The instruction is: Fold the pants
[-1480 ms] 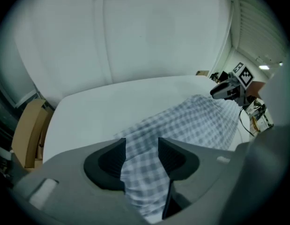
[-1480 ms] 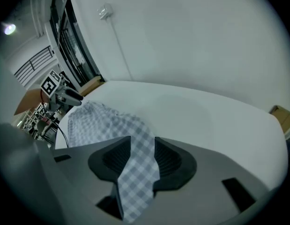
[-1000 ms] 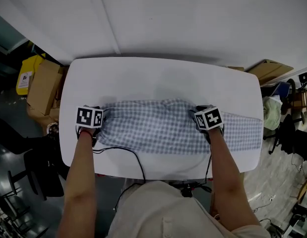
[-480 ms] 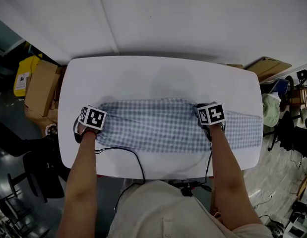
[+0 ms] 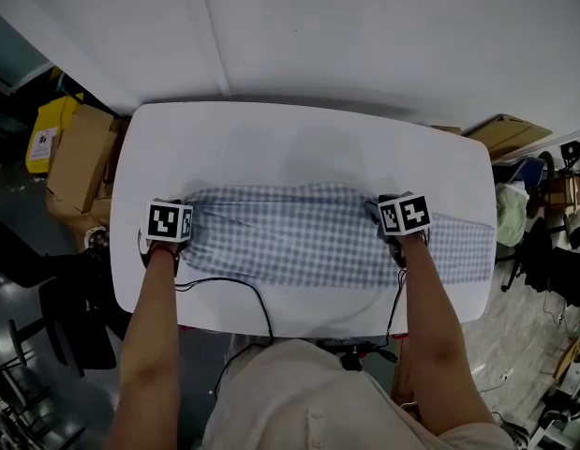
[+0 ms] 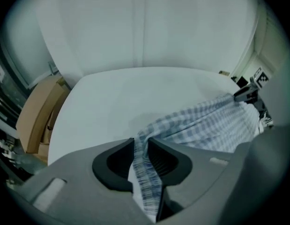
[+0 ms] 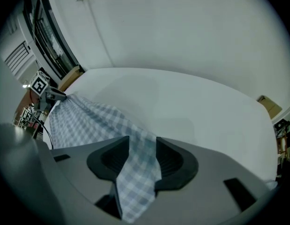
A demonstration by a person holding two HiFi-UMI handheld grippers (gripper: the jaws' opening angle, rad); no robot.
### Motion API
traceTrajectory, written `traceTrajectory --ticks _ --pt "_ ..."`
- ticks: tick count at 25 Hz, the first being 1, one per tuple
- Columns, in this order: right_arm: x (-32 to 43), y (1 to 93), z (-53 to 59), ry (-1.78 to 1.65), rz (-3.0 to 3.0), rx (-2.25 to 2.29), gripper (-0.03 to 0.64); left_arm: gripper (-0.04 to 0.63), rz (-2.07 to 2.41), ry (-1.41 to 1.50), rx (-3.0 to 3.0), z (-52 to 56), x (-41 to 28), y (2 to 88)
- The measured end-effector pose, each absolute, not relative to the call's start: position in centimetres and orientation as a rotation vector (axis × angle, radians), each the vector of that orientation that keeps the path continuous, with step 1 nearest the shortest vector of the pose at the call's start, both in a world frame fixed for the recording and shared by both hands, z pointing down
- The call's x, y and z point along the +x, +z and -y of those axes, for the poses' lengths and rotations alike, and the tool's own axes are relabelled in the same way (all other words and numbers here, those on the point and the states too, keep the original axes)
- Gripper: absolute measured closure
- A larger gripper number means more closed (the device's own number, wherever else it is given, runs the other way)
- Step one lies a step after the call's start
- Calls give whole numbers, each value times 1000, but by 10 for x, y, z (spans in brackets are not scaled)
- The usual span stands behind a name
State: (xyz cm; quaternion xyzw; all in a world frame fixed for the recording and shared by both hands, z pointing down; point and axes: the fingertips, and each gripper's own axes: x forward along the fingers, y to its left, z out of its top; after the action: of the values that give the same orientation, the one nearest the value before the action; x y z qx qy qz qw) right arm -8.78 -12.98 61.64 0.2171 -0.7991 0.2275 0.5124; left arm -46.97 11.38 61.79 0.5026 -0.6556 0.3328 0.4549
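Roughly, biggest thing first.
Table: white table with rounded corners [image 5: 299,148], set against a pale wall; the cloth covers only its near half.
Pants: blue-and-white checked cloth pants [image 5: 290,242], stretched out as one long band from the table's left side to its right edge. They lie mostly flat, with soft ripples near the middle.
Left gripper: left gripper [image 6: 141,149] is at the left end of the band, pointing steeply down. Its jaws are nearly together, having just eased open a touch, and a thin gathered strip of the check cloth is pinched between the pads.
Right gripper: right gripper [image 7: 142,149] is on the far edge, well right of centre, with a stretch of cloth beyond it. Its jaws stand fairly wide, having just been opening. A broad fold of the cloth lies between the pads, seemingly loose and not squeezed.
Done so far: the garment is laid out lengthwise and roughly straightened. The narrow band suggests one leg may already lie over the other, though the layers cannot be told apart.
Left to do: no end-to-end fold shows yet, so I judge the task early. The right side looks to need a fresh hold before the ends are brought together.
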Motion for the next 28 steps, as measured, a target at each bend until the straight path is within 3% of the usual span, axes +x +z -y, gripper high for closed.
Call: traceTrajectory --ticks 3,9,14,21,28 --pt "-96 599 127 601 1982 506 405 454 1639 677 1265 -119 -469 605" --pt "-120 561 101 568 2088 468 394 412 1590 553 1333 -143 -444 584" --pt "-114 559 54 549 2101 457 393 410 1498 547 1327 -175 -413 594" --pt "-22 601 28 530 1902 509 393 416 1478 608 1273 -203 -408 617" --pt "-4 630 7 458 1793 437 387 437 1443 872 1216 -224 -418 625"
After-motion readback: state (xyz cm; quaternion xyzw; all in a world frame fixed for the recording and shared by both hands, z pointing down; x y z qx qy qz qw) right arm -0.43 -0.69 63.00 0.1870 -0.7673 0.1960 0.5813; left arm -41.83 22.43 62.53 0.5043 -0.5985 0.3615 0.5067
